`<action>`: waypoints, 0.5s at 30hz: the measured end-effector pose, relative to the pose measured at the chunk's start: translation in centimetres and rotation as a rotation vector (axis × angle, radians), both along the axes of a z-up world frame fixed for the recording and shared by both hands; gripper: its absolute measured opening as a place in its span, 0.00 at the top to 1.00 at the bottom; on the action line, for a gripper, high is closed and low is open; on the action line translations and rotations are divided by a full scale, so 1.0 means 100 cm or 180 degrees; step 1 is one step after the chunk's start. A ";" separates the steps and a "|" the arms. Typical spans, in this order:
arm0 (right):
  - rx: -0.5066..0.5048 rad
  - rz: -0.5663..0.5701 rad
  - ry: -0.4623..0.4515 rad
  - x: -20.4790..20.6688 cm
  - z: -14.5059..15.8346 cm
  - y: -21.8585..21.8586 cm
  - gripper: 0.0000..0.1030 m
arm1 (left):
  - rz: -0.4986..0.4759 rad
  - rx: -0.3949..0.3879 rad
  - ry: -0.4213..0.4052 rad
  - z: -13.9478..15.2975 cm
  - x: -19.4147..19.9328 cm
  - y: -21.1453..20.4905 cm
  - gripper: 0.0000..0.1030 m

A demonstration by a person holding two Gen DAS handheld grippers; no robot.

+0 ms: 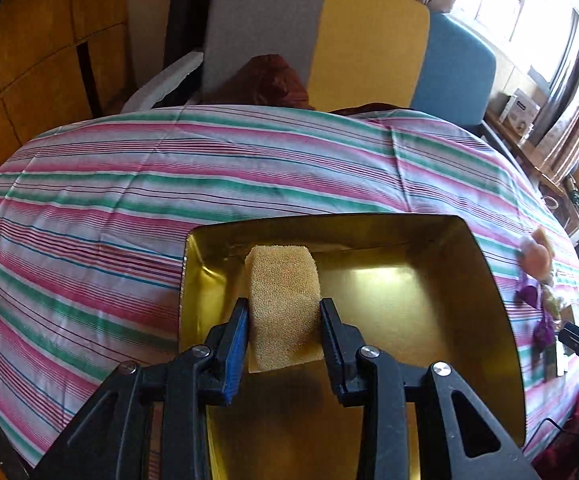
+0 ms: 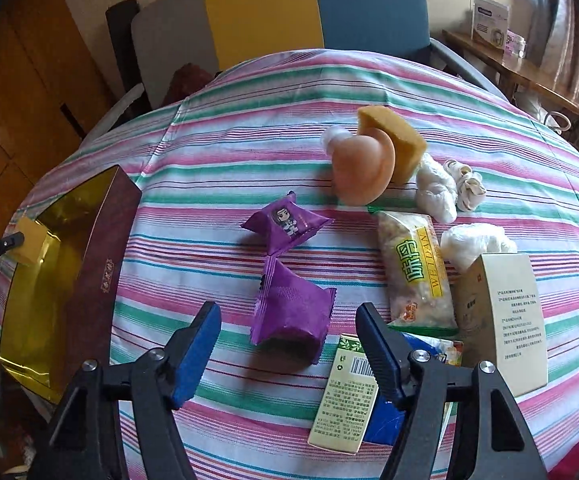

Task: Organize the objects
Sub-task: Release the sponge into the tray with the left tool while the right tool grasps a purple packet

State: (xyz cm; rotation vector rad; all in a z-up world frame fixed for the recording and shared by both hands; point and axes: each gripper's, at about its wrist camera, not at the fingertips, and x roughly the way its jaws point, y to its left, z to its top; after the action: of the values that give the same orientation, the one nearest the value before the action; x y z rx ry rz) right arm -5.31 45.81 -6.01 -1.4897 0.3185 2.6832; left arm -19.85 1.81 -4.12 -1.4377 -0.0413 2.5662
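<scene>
My left gripper (image 1: 284,312) is shut on a yellow sponge block (image 1: 283,300) and holds it inside the gold-lined box (image 1: 489,300). The right wrist view shows the same sponge (image 2: 29,240) over that box (image 2: 101,248) at the table's left edge. My right gripper (image 2: 287,320) is open and empty, just above a purple snack packet (image 2: 289,312). A second purple packet (image 2: 285,222) lies beyond it. Further back lie a toy drumstick (image 2: 363,168) and another yellow sponge (image 2: 399,136).
A striped cloth (image 2: 249,128) covers the table. At the right lie a Weildan snack bag (image 2: 417,272), white crumpled bags (image 2: 435,190), a beige carton (image 2: 505,316) and a green-labelled box (image 2: 345,404). Chairs (image 1: 369,40) stand behind the far edge.
</scene>
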 end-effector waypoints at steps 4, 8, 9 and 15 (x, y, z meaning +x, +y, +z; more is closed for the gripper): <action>0.0170 0.0094 -0.0126 -0.013 -0.008 -0.008 0.31 | 0.0052 -0.0029 -0.0045 -0.009 -0.009 0.001 0.67; 0.0378 0.0187 -0.0260 -0.024 -0.019 -0.016 0.36 | 0.0064 -0.0012 -0.0092 -0.015 -0.018 -0.001 0.67; 0.0422 0.0215 -0.0303 -0.025 -0.022 -0.018 0.40 | 0.0064 -0.0017 -0.0102 -0.016 -0.019 -0.002 0.67; 0.0610 0.0227 -0.0326 -0.025 -0.028 -0.018 0.62 | 0.0102 -0.0019 -0.0113 -0.024 -0.029 -0.006 0.67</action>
State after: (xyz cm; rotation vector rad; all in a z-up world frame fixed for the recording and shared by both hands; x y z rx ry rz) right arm -7.80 44.05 -8.83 -1.5998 0.0024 2.5906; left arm -22.73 1.19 -6.50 -1.4967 -0.0625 2.5683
